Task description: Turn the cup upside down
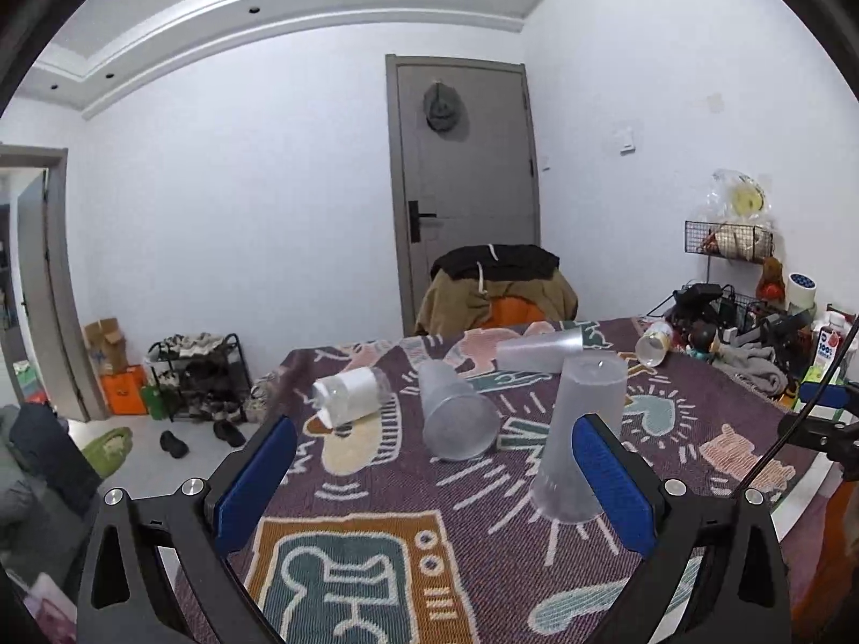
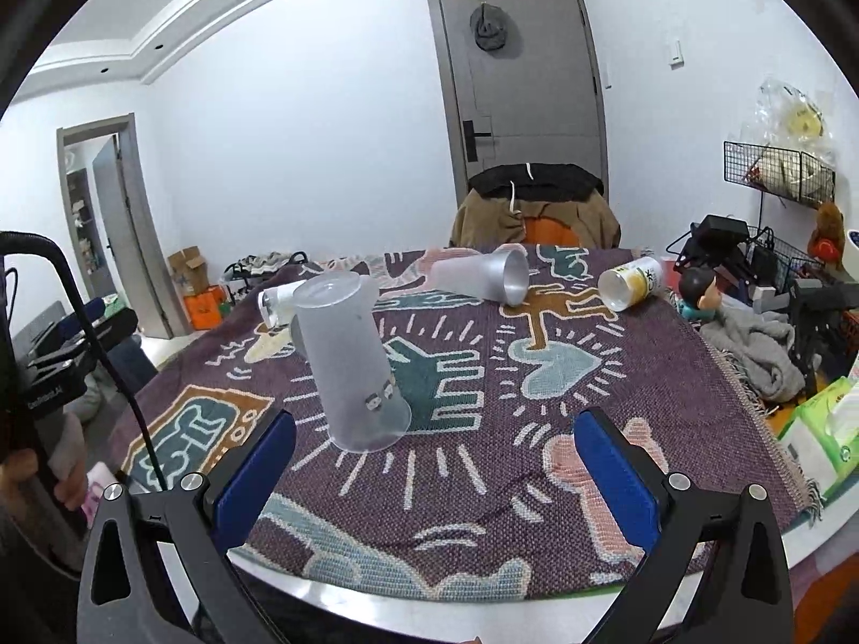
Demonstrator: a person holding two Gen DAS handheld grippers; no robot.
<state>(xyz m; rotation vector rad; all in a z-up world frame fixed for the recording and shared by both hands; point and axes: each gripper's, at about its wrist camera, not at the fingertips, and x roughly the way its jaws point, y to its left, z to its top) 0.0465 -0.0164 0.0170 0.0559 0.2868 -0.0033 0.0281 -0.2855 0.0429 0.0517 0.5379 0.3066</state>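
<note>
A frosted plastic cup (image 1: 580,440) stands upside down on the patterned cloth (image 1: 376,488), mouth on the cloth; it also shows in the right wrist view (image 2: 351,365). My left gripper (image 1: 435,483) is open and empty, its right finger (image 1: 612,483) just in front of that cup. My right gripper (image 2: 435,475) is open and empty, with the cup ahead of its left finger (image 2: 252,477). Another frosted cup (image 1: 456,413) lies on its side in front of the left gripper.
A third frosted cup (image 2: 480,273) lies on its side far back, with a yellow-white cup (image 2: 631,282) to its right and a white cup (image 1: 349,389) on its side at left. Clutter and a grey cloth (image 2: 751,343) fill the right edge. A chair with clothes (image 2: 537,204) stands behind.
</note>
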